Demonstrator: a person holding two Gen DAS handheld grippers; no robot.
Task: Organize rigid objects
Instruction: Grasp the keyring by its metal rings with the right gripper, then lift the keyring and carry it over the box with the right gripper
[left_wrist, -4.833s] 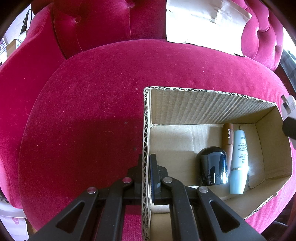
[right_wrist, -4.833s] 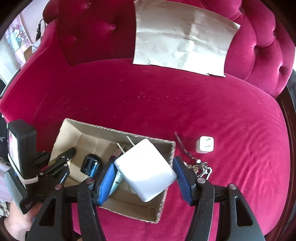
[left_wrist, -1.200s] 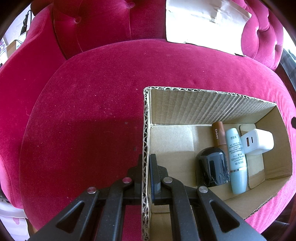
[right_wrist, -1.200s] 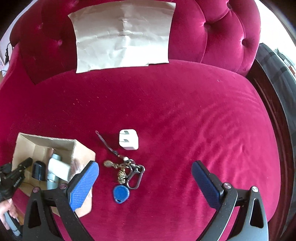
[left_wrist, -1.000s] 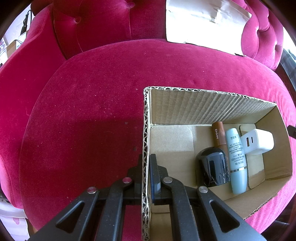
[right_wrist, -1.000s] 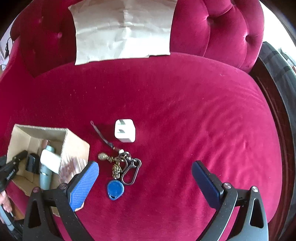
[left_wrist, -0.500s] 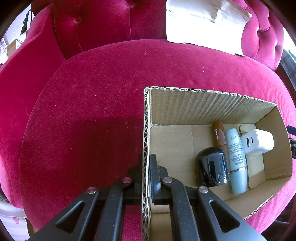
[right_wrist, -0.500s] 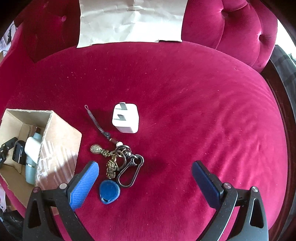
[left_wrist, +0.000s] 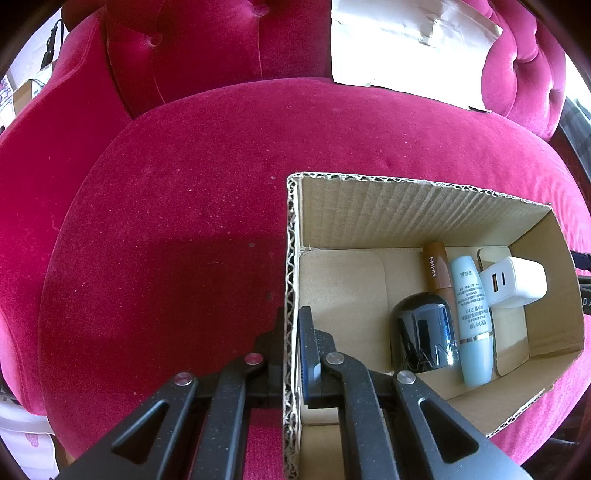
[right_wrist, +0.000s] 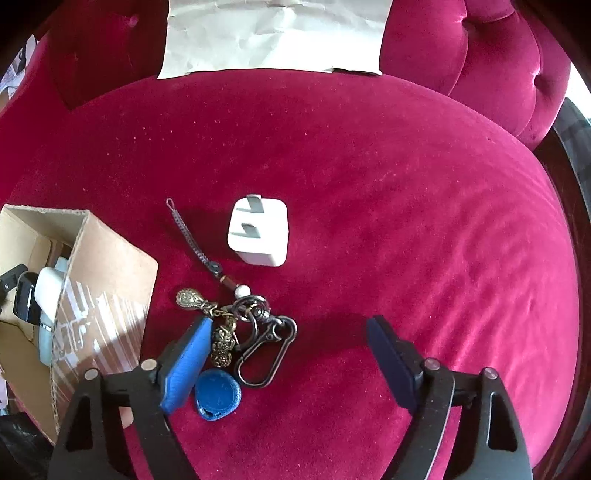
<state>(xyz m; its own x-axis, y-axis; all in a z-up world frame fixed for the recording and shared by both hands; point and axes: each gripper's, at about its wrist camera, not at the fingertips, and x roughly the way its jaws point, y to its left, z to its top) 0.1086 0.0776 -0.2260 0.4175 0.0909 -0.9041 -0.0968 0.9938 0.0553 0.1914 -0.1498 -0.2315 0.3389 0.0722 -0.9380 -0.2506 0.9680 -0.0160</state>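
The left tongs (left_wrist: 291, 343) pinch the brown cardboard box's wall (left_wrist: 290, 258). The right tongs (right_wrist: 288, 347), jaws spread and just closing, hang over the brass keyring bunch (right_wrist: 240, 332), their left pad hiding part of it; the small white plug (right_wrist: 258, 232) lies near on the crimson velvet seat (right_wrist: 406, 221).

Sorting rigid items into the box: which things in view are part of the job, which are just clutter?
Job:
cardboard box
white charger
black cap
blue tube
brown tube
small plug
keyring

Lying about:
paper sheet
sofa
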